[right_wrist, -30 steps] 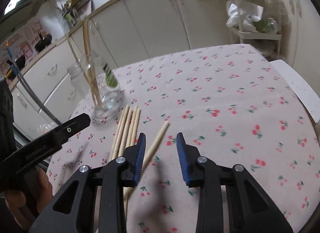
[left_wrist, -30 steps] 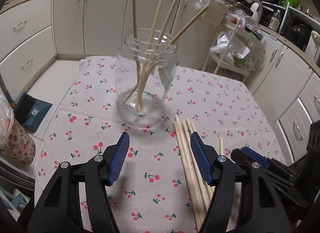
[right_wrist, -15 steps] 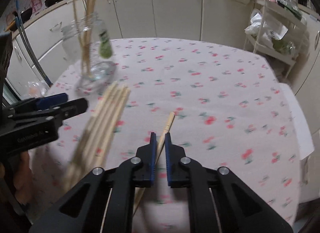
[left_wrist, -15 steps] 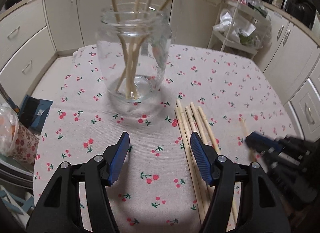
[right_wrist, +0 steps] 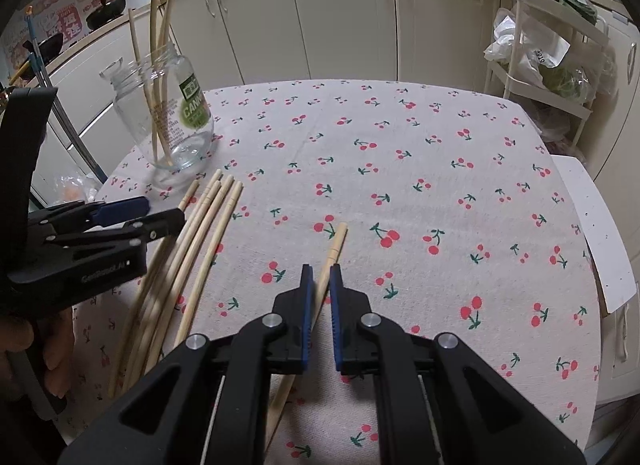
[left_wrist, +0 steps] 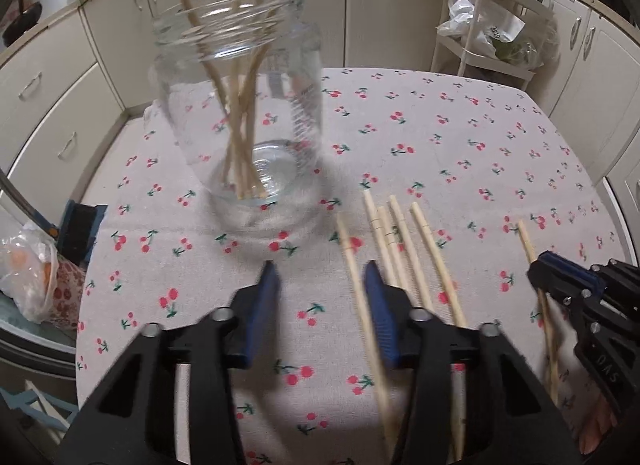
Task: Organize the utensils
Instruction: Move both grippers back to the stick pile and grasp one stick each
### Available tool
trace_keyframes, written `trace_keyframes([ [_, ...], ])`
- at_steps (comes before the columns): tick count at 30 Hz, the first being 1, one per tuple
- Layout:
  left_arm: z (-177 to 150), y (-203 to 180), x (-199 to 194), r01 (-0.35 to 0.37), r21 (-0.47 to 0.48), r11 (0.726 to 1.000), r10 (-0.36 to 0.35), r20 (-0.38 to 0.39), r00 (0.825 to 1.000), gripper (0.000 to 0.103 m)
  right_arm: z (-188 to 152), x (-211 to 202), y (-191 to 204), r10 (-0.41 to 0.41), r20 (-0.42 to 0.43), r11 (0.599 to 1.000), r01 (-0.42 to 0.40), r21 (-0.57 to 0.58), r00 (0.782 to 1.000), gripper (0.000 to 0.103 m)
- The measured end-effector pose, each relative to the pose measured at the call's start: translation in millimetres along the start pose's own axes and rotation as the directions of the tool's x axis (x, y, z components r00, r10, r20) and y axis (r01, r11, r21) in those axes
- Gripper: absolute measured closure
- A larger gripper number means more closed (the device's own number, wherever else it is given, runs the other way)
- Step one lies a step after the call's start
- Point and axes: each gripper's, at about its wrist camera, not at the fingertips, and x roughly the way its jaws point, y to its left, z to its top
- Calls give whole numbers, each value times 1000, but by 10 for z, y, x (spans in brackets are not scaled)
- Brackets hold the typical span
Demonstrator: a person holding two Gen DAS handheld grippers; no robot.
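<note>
Cherry tablecloth (right_wrist: pixel 440 153), right gripper (right_wrist: pixel 319 297) now clamped on chopstick (right_wrist: pixel 334 249) (left gripper (left_wrist: pixel 320 297) apart), jar (left_wrist: pixel 240 105) nearer.

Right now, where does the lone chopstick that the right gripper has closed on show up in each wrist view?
Left wrist: the lone chopstick is at far right, running down into the right gripper.
Right wrist: the chopstick is at centre, its tip sticking out beyond the blue fingers.
Shared landmark: the glass jar holding chopsticks.
</note>
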Motion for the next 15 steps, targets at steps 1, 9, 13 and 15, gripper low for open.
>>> trace_keyframes([
  [1, 19, -28, 2, 6, 6, 1000, -6, -5, 1000, 76, -1, 2, 11, -3, -2, 1000, 3, -3, 1000, 93],
  [9, 83, -74, 31, 117, 2, 993, -117, -58, 991, 98, -13, 3, 86, -27, -2, 999, 27, -43, 1000, 93],
  [13, 35, 117, -101, 181, -46, 982, -183, -36, 982, 98, -13, 4, 37, -10, -1, 1000, 10, -16, 1000, 96],
  [15, 9, 225, -218, 212, -62, 975, -212, 0, 977, 98, -11, 2, -3, 8, -1, 1000, -8, 9, 1000, 96],
])
